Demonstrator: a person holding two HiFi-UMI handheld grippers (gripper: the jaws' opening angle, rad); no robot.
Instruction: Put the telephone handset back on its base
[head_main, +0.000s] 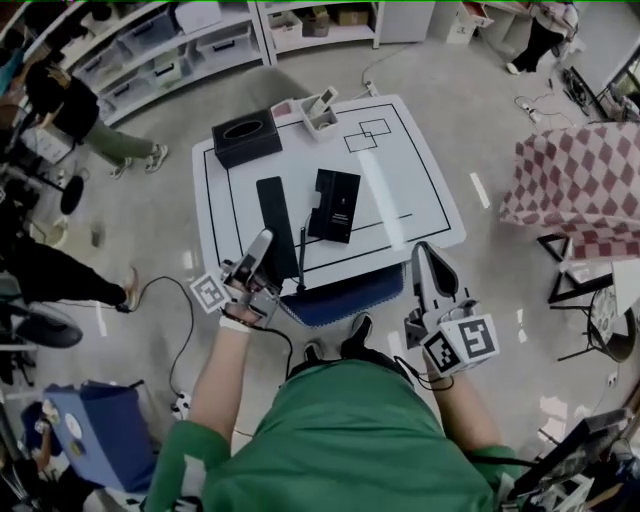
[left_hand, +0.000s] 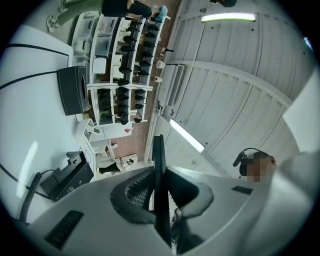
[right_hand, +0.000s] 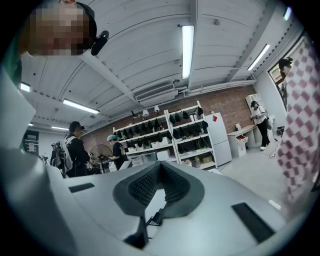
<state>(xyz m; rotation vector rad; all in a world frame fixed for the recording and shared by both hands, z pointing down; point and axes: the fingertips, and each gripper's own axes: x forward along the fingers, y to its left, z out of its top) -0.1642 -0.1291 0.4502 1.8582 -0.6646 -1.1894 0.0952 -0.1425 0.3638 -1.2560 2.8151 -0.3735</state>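
While positioned just left of base (head_main: 334, 205) | clamped handset (head_main: 275, 215) near end, flat faces between left gripper (head_main: 263, 242) fingers | pointed long axis away across table (head_main: 420, 190) | held right gripper (head_main: 426, 252) fingers together, empty

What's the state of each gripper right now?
Left hand-held gripper: closed on the telephone handset.
Right hand-held gripper: closed, nothing between its jaws.
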